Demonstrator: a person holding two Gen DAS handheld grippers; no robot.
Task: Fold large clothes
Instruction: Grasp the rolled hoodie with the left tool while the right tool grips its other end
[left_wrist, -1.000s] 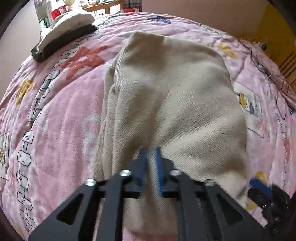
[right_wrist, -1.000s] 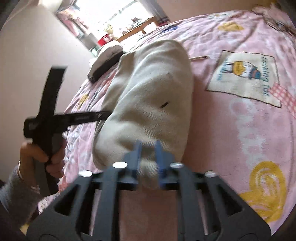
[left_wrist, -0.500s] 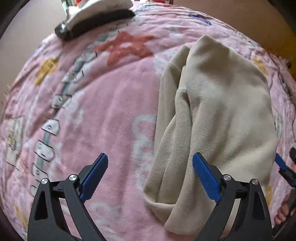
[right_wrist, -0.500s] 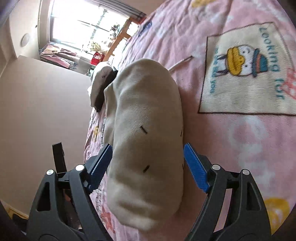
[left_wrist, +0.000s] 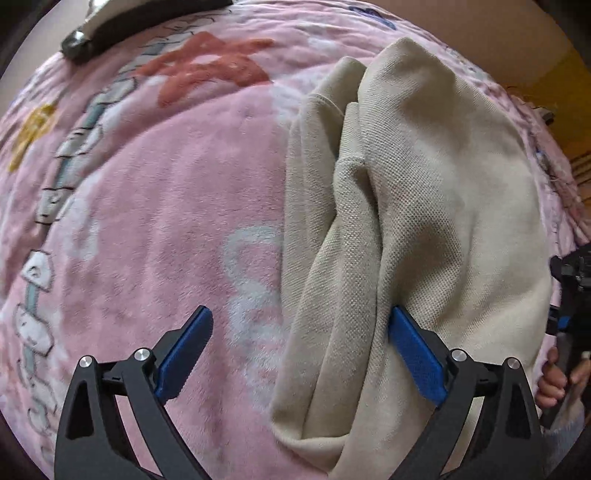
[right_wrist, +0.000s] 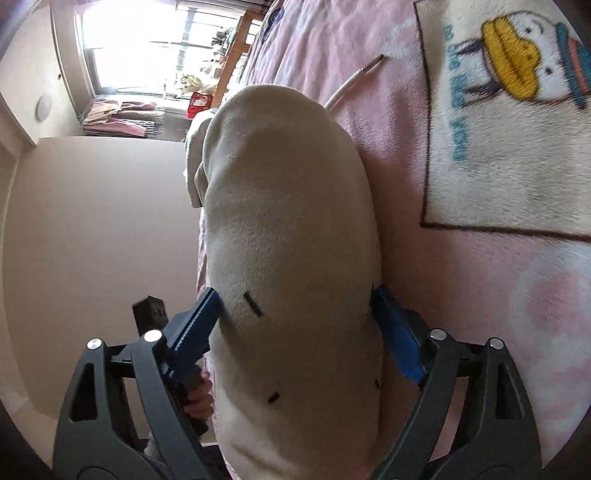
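The beige pique-knit garment, folded into a long narrow stack, is laid on the pink plush printed blanket of the bed, running from 6 o'clock toward 12 o'clock in both wrist views. The left tool is spread wide; its right blue pad touches the cloth at the crease between two layers, while the left pad stands over bare blanket, so nothing is pinched. The right tool is likewise spread, its pads bracketing the near end of the stack without being seen to clamp it.

Several risks can be judged from this. If the left tool were closed where it stands, only the loose side panel at 7 o'clock might be caught — the upper layers would be left behind and the fold pulled askew. Plush pile could also be nipped with the cloth, and the blanket dragged up with it. On the right, the near end looks thick and rounded; a shallow bite would likely slip off, or only the top layer would be lifted and the stack opened. Uneven lifting by the two tools would twist the stack. A thin white cord with a metal tip is seen beside the far end at 1 o'clock and could be snagged if the garment were folded or slid that way.
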